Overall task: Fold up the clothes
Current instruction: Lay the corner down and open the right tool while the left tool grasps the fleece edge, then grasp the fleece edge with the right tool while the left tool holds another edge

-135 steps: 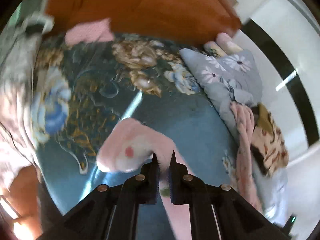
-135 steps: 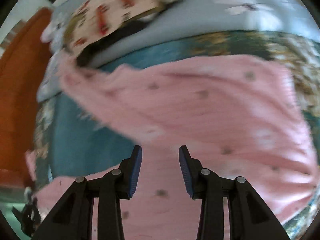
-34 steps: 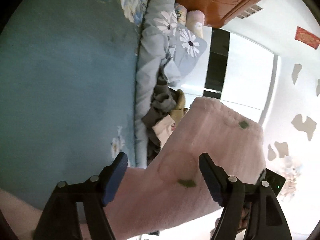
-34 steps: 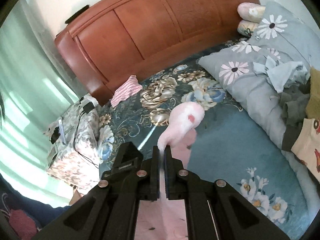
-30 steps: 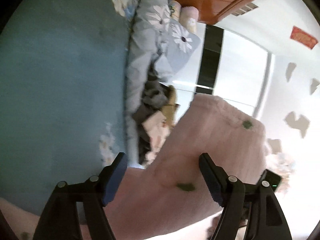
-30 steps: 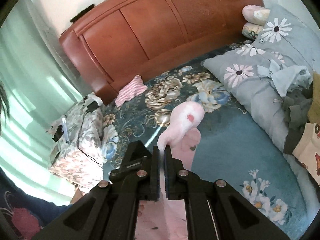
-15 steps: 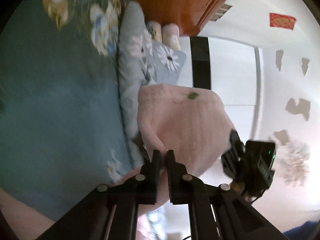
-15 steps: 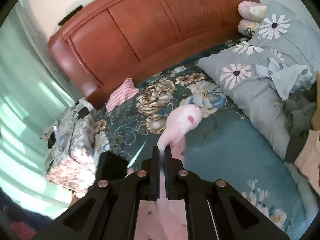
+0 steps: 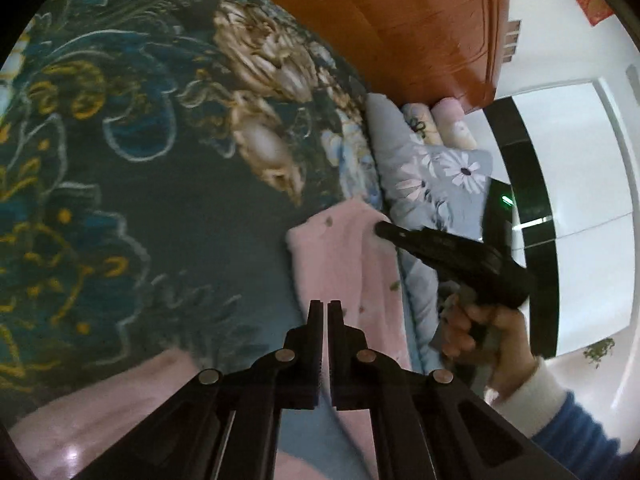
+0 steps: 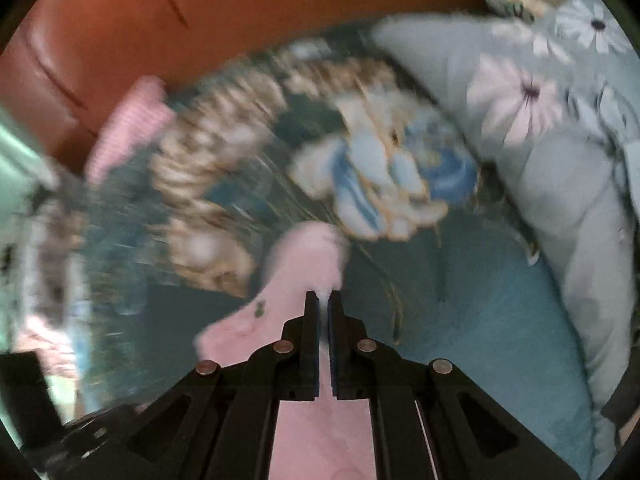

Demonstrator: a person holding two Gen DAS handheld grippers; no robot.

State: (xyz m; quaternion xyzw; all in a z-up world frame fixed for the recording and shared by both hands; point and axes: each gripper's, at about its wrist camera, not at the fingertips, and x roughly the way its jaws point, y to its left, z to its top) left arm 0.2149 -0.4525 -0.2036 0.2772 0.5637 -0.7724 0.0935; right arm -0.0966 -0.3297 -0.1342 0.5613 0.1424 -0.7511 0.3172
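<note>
**Pinching the pink garment over a flowered bed**

Holding a pale pink garment (image 10: 304, 264), the right gripper (image 10: 323, 300) has its jaws drawn together with a thin white edge of the fabric caught between them. The right wrist view is blurred, yet the cloth plainly runs from the fingertips up to a rounded end and down under the gripper body, lying across the dark teal floral bedspread (image 10: 460, 300). A grey-blue quilt with daisies (image 10: 560, 184) is heaped on the right side, and a small pink checked cloth (image 10: 128, 132) sits near the reddish wooden headboard (image 10: 200, 12).

In the left wrist view, the left gripper (image 9: 324, 306) has its jaws closed to a narrow slit. Whether any fabric is pinched there I cannot tell; the pink garment (image 9: 340, 256) lies just ahead of and beneath the tips. The right gripper (image 9: 448, 248) reaches in from the right side of this view, its tip touching the garment's upper edge, carried by a hand (image 9: 476, 328) in a blue sleeve with a white cuff (image 9: 568, 412). More pink cloth (image 9: 100, 412) spreads at the lower left, over the bedspread (image 9: 140, 160). The headboard (image 9: 400, 20) and daisy quilt (image 9: 436, 172) lie beyond.
</note>
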